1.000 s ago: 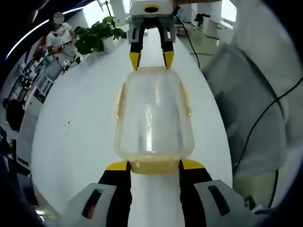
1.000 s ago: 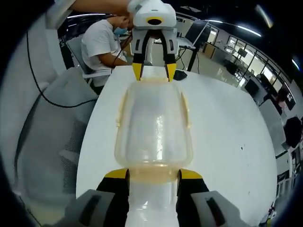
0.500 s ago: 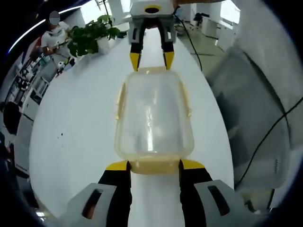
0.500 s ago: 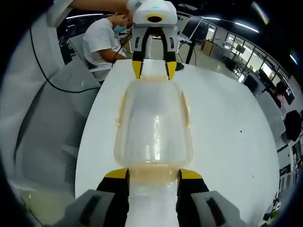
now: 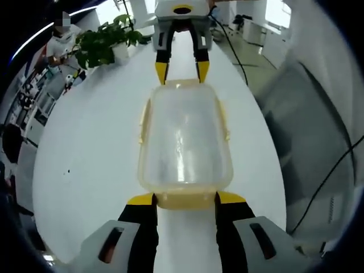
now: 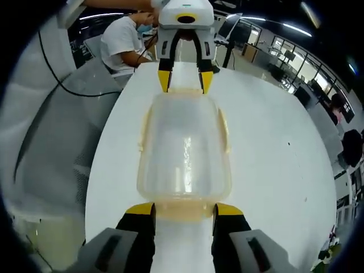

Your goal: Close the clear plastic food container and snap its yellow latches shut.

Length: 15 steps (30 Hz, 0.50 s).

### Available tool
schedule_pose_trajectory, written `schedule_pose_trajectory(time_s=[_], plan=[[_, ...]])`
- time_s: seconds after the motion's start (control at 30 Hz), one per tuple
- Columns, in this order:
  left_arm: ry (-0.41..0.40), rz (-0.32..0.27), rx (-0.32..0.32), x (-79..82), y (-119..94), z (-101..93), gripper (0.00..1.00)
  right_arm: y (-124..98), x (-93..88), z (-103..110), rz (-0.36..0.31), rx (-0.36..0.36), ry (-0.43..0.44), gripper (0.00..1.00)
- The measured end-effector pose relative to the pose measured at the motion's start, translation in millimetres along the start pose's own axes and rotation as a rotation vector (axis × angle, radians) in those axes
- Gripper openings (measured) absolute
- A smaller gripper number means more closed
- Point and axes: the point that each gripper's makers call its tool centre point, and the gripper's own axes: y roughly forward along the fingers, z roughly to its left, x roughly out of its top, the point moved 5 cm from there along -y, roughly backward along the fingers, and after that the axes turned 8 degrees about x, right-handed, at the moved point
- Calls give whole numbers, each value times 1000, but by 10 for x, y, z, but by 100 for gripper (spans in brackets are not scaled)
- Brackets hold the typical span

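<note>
The clear plastic container [image 5: 185, 136] [image 6: 183, 142], lid on top, lies lengthwise between my two grippers over the white table [image 5: 96, 148]. My left gripper [image 5: 185, 199] is shut on the near end, its yellow tips flanking the yellow end latch [image 5: 185, 201]. At the far end, my right gripper [image 5: 182, 74] is shut on the container too. In the right gripper view the right gripper [image 6: 183, 209] holds the near end latch [image 6: 183, 211] and the left gripper [image 6: 185, 81] the far end. Yellow side latches [image 5: 143, 122] [image 6: 224, 133] run along both long sides.
A potted plant [image 5: 105, 45] stands on the table's far left in the left gripper view. Grey fabric [image 5: 307, 131] [image 6: 51, 136] with a black cable [image 6: 57, 79] lies beside the table. A seated person [image 6: 128, 40] is at the table's far end.
The background has slid in both views, so both hands moved together. The container stays fixed between the two grippers, both still shut on its ends.
</note>
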Motion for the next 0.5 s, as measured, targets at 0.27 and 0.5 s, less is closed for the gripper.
schedule_pose_trajectory(time_s=[0.27,0.5], plan=[[4,29,-10,-40,125,-28,37,67,-56,-15,6,8,-2,37],[8,45,-15,-71,201,-21,37,128,-85,-43,13,8,-8,37]])
